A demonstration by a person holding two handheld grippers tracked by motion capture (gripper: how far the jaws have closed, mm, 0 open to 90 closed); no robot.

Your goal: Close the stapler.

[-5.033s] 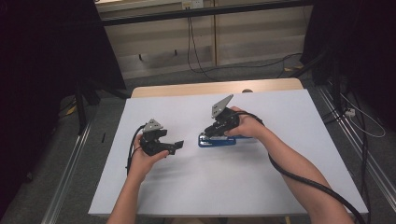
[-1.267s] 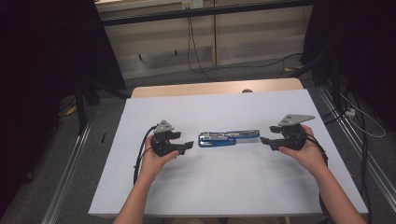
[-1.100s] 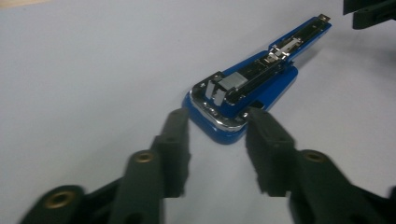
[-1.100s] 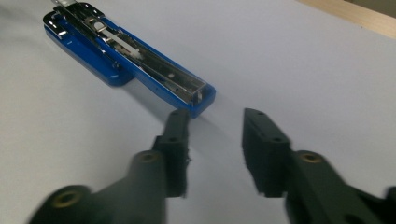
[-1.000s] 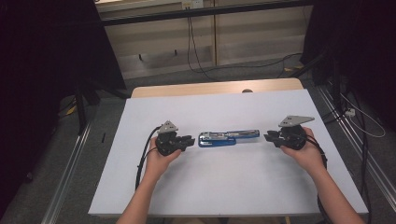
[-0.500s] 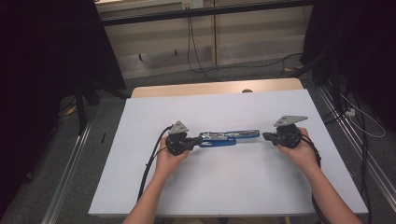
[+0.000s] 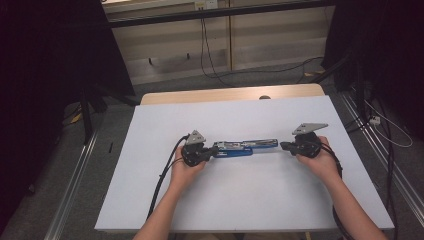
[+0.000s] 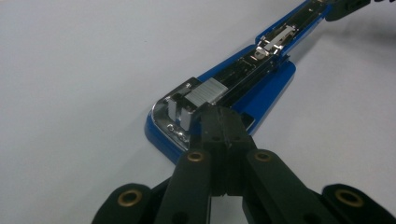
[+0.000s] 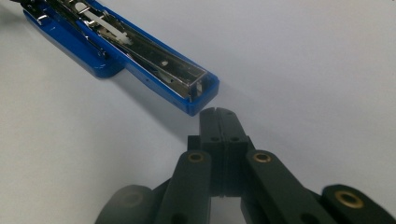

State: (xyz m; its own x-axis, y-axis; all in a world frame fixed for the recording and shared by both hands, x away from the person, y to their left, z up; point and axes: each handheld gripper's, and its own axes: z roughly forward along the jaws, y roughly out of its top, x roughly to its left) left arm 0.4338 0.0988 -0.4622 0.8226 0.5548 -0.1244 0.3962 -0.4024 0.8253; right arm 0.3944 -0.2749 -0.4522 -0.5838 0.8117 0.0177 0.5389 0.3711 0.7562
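A long blue stapler with its metal channel laid open (image 7: 240, 147) lies mid-table on the white sheet (image 7: 250, 200). The left gripper (image 8: 219, 122), jaws pressed together, touches 1 end; the right gripper (image 9: 218, 122), likewise closed, sits just beside the other.

The stapler (image 8: 219, 93), lying opened out flat across the middle of the high view, has a glossy blue plastic shell; its inner channel and spring strip are bright bare metal with a mirror-like shine, and a block of dull silver staples sits at one end. The left gripper (image 8: 219, 122) and the right gripper (image 9: 218, 122) have matt black plastic jaws, faintly grainy, set with small brass-coloured rivets. A flat grey plate tops each gripper in the high view. The table (image 7: 280, 200) is covered by a smooth, matt white sheet; along its upper edge a strip of pale wood shows. The floor beyond looks like rough grey carpet.
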